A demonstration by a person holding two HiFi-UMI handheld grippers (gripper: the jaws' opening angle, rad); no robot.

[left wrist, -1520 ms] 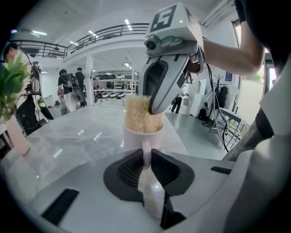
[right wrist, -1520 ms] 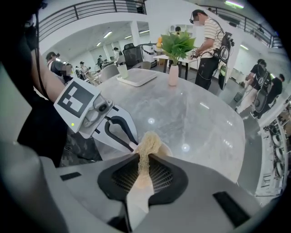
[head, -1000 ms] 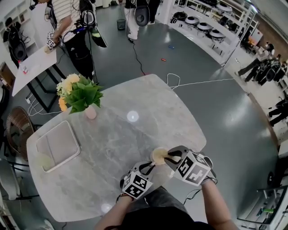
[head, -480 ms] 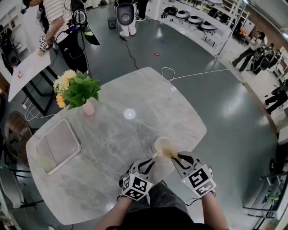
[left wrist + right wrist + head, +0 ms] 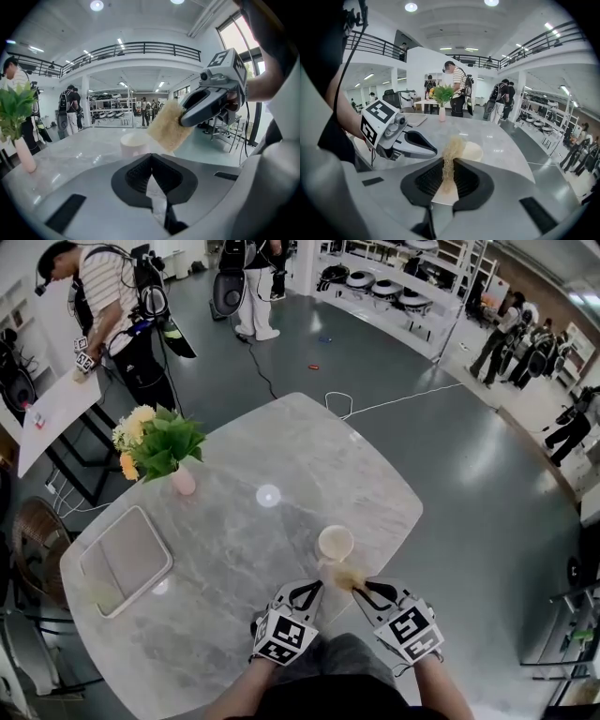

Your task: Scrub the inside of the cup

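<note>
Your left gripper (image 5: 151, 158) has its jaws closed together with nothing between them. It hangs low over the near edge of the table (image 5: 281, 456), just left of your other tool and a little short of the cup (image 5: 336, 543).

Your right gripper (image 5: 449, 164) is clamped on the sponge (image 5: 349, 576). The pale yellow, fibrous pad stands on edge between the two dark pads and sticks out beyond the jaw tips. In the head view the sponge sits just on the near side of the cup, outside its mouth. From the left gripper view it overlaps the cup's right edge and rides above the rim. You cannot tell whether the two touch.

The cup stands upright on the marble top with its mouth open upward. It is in the near right part of the table, just beyond both sets of jaws and not held by either.

On the far left of the table a pink vase of flowers (image 5: 159, 439) stands upright. A shallow rectangular tray (image 5: 127, 559) lies nearer on the left side, well apart from the cup. Beyond the table, people stand about the grey floor, one in a striped shirt (image 5: 108, 287) at the far left.
</note>
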